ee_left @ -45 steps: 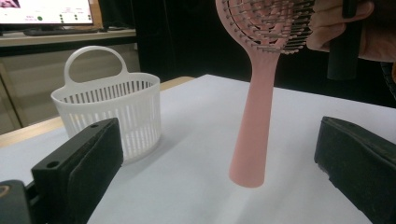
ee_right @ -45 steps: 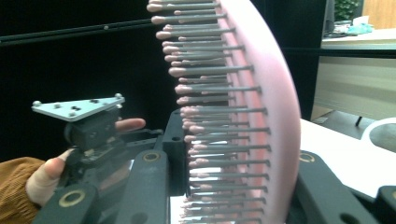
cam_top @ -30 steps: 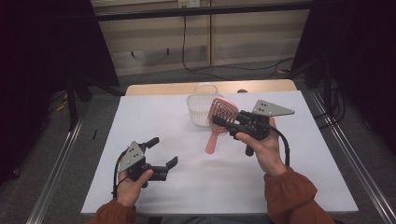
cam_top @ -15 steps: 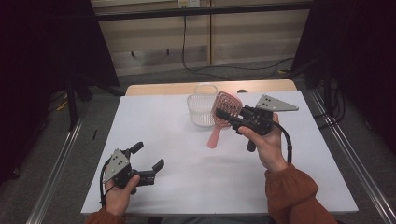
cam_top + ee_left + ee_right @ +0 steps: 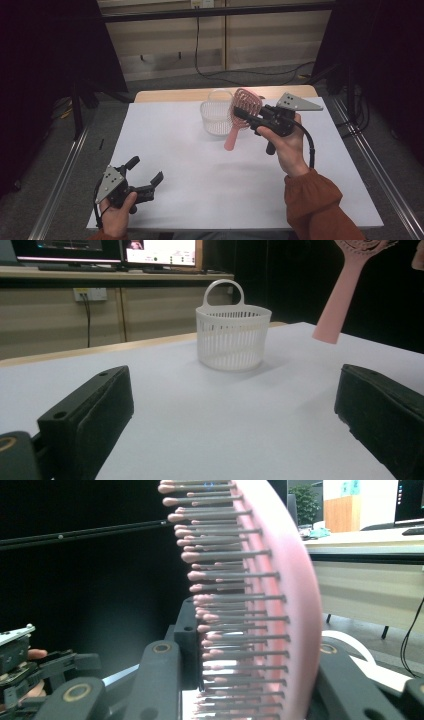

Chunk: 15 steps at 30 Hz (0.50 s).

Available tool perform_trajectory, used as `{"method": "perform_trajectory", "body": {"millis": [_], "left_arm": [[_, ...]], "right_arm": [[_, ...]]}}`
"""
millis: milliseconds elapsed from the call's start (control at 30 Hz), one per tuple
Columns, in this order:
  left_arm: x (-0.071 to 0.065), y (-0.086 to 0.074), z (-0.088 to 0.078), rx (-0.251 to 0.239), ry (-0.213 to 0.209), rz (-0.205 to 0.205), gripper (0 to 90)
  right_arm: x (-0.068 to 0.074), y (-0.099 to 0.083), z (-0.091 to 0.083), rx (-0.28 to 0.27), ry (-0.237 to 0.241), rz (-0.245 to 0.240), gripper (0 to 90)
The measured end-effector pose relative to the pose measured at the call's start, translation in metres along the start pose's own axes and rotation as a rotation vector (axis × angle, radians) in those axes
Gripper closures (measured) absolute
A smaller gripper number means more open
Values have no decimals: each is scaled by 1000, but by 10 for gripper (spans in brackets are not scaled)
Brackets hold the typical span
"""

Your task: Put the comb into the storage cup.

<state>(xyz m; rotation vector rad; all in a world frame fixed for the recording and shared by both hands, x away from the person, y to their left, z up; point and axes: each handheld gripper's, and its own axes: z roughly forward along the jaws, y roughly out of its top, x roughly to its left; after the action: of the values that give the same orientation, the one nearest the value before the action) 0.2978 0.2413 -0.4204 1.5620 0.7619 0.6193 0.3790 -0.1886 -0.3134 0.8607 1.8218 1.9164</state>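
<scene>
A pink hairbrush (image 5: 245, 104) hangs above the white table, handle slanting down toward the near left. My right gripper (image 5: 246, 115) is shut on its head, just right of the white slatted basket (image 5: 215, 119). In the right gripper view the bristled head (image 5: 280, 605) stands upright between the jaws of that gripper (image 5: 250, 680). My left gripper (image 5: 146, 170) is low over the near-left corner, open with nothing in it. The left gripper view has its jaws wide apart (image 5: 232, 385), the basket (image 5: 232, 340) straight ahead, and the brush handle (image 5: 340, 300) at the upper right.
The white tabletop (image 5: 200, 165) has a wooden strip (image 5: 170, 95) along its far edge. Metal rails (image 5: 65, 175) run down both sides, and dark curtains flank the table. The left hand with its gripper (image 5: 30, 675) shows far off in the right gripper view.
My left gripper has slid left and nearer, toward the table's near-left corner, still open. The right gripper keeps the brush beside the basket, almost unmoved.
</scene>
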Motion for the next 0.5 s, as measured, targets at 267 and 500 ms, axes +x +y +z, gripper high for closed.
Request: {"method": "perform_trajectory", "body": {"millis": [267,500], "left_arm": [[0,0,2,-2,3,-2,24],[3,-1,3,3,15,-4,24]], "right_arm": [[-4,9,2,-11,-21,-10,643],[-7,18,12,-7,-33,-21,642]]}}
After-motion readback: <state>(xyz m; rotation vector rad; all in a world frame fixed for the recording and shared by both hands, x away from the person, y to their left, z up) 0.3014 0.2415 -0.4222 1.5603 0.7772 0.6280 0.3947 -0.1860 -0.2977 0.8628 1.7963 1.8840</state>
